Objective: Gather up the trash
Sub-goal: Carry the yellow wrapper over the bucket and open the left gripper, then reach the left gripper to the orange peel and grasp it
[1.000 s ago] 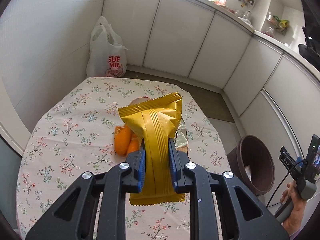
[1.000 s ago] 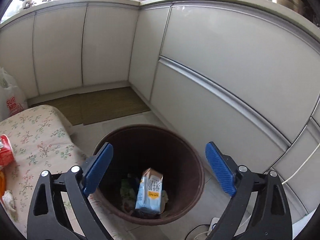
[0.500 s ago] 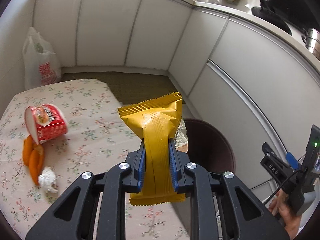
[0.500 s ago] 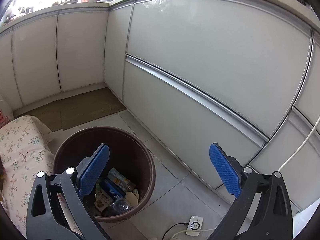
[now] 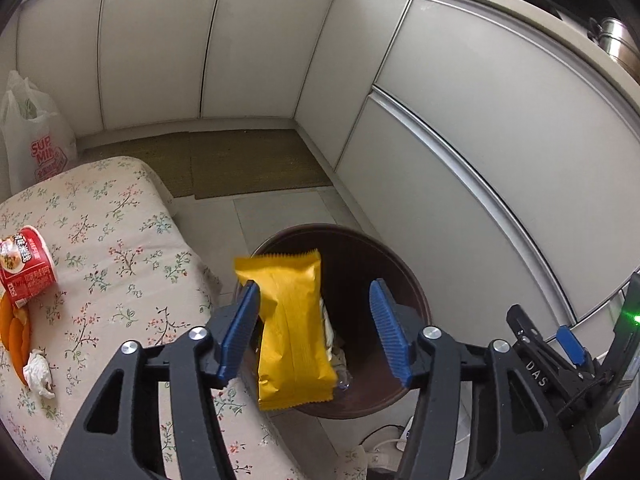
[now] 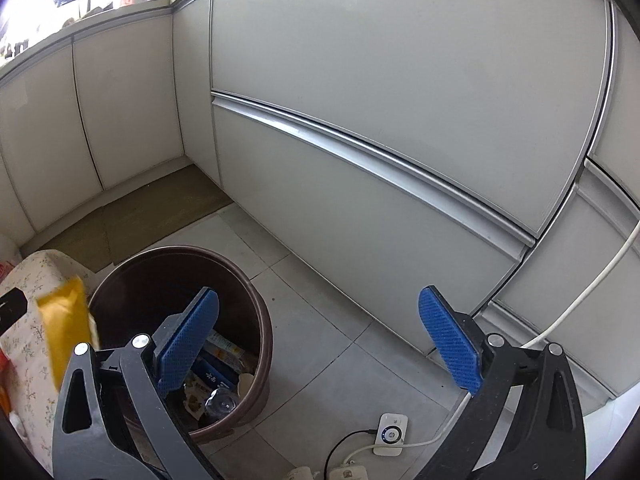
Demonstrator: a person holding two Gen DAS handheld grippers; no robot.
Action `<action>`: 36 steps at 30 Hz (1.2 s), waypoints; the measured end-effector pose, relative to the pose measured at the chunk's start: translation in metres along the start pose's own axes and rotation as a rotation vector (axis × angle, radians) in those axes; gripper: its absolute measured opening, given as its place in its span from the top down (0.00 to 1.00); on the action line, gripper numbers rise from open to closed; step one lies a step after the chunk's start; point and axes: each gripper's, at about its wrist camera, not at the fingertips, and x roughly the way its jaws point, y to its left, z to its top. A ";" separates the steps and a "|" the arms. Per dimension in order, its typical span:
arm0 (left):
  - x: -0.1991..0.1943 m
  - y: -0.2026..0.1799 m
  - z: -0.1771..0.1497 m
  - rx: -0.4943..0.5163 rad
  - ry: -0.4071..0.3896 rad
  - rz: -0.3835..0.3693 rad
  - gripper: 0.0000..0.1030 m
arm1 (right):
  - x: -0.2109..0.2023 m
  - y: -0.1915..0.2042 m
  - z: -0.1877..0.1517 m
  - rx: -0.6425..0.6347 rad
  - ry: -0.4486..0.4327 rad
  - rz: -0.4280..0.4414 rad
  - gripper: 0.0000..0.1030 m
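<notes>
My left gripper (image 5: 314, 330) is open above the brown trash bin (image 5: 408, 280). The yellow snack packet (image 5: 292, 328) is loose between its jaws, touching only the left pad, over the bin's near rim. It also shows blurred in the right wrist view (image 6: 66, 328). My right gripper (image 6: 320, 344) is open and empty, over the bin's right edge (image 6: 264, 320) and the floor. The bin holds several pieces of trash (image 6: 220, 376). On the floral table (image 5: 112, 248) lie a red noodle cup (image 5: 24, 268), orange peel (image 5: 16, 332) and a white crumpled wad (image 5: 38, 372).
White cabinets (image 6: 360, 100) run along the right and back. A white plastic bag (image 5: 36, 140) stands behind the table. A brown mat (image 5: 240, 160) lies on the floor. Power strips and cables (image 6: 388, 436) lie on the tiles next to the bin.
My left gripper swung right from the table to over the bin and opened, letting go of the yellow packet. My right gripper shifted right, staying open.
</notes>
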 end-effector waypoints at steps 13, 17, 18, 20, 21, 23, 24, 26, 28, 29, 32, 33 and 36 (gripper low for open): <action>-0.038 0.157 -0.070 -0.137 0.086 0.346 0.38 | -0.025 0.061 -0.012 -0.155 0.026 0.163 0.07; -0.059 0.215 -0.087 -0.222 0.087 0.426 0.38 | -0.035 0.086 -0.021 -0.256 0.002 0.172 0.07; -0.064 0.228 -0.091 -0.247 0.090 0.434 0.38 | -0.037 0.091 -0.023 -0.275 -0.002 0.174 0.07; -0.069 0.251 -0.097 -0.297 0.096 0.436 0.38 | -0.040 0.100 -0.027 -0.302 0.000 0.184 0.07; -0.072 0.262 -0.100 -0.327 0.098 0.433 0.38 | -0.041 0.105 -0.028 -0.315 0.000 0.188 0.07; -0.076 0.282 -0.103 -0.386 0.091 0.432 0.38 | -0.044 0.113 -0.032 -0.339 -0.002 0.192 0.07; -0.077 0.293 -0.104 -0.432 0.087 0.434 0.38 | -0.045 0.118 -0.034 -0.352 -0.003 0.195 0.07; -0.076 0.317 -0.103 -0.556 0.079 0.392 0.38 | -0.049 0.128 -0.039 -0.379 -0.005 0.202 0.07; -0.075 0.340 -0.102 -0.664 0.069 0.338 0.38 | -0.052 0.137 -0.042 -0.410 -0.011 0.206 0.07; -0.074 0.349 -0.102 -0.698 0.063 0.337 0.38 | -0.054 0.143 -0.044 -0.429 -0.016 0.208 0.07; -0.069 0.370 -0.099 -0.726 0.048 0.385 0.40 | -0.060 0.160 -0.052 -0.490 -0.034 0.210 0.07; -0.066 0.378 -0.099 -0.729 0.048 0.403 0.40 | -0.062 0.166 -0.055 -0.514 -0.043 0.208 0.07; -0.055 0.392 -0.100 -0.729 0.059 0.424 0.41 | -0.066 0.184 -0.064 -0.578 -0.058 0.217 0.07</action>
